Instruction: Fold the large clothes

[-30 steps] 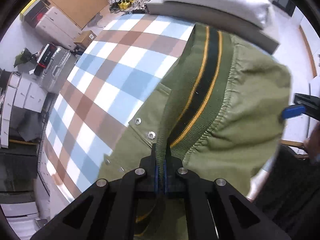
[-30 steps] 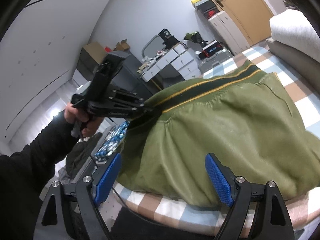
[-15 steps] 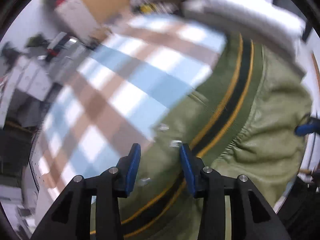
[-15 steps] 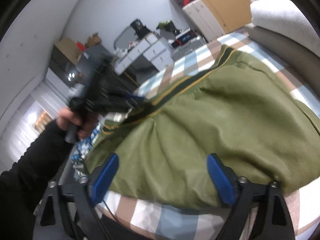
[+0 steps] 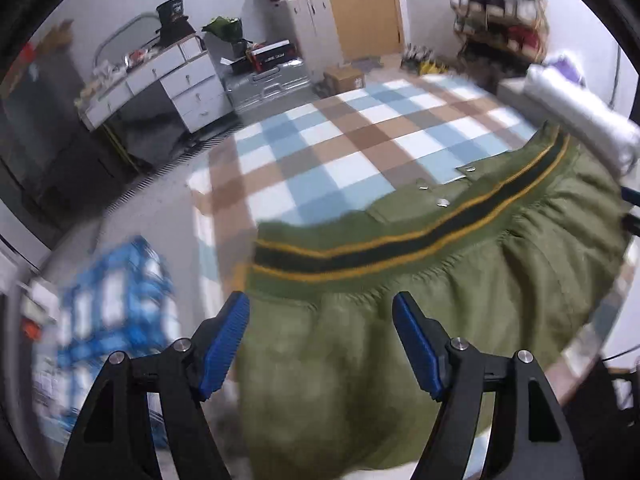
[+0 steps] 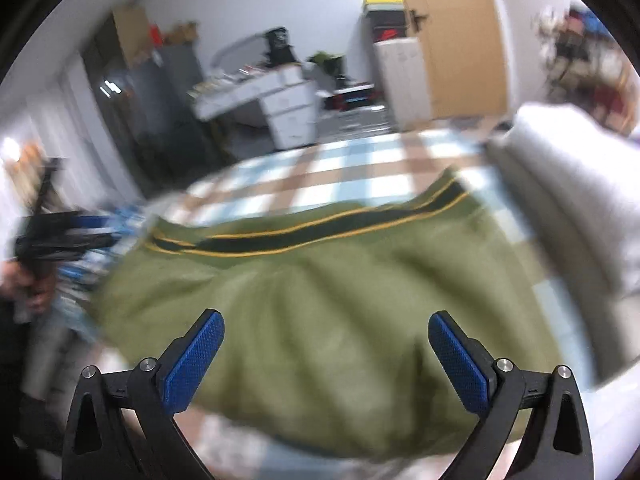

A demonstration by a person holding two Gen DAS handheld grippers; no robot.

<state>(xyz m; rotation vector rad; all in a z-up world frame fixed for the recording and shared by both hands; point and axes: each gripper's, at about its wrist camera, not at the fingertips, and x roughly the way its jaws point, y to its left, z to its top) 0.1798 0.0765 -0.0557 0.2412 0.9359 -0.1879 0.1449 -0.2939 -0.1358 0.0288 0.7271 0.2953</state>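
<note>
Broadly, checked bedspread [image 5: 344, 148] carries the olive bomber jacket [image 5: 400, 320], lying bunched at its near edge, striped ribbed hem [image 5: 420, 240] on top. Left gripper [image 5: 320, 340] jaws have just been opening, nothing between them, clear above the jacket; right gripper [image 6: 326, 354] likewise spread wide, empty.

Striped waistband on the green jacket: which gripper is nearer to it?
Left. The left gripper hangs open just short of the striped waistband, near its end. The right gripper is open too, farther back over the jacket's plain green body.

checked bed [image 5: 360, 148], green jacket [image 5: 400, 320] on it
</note>
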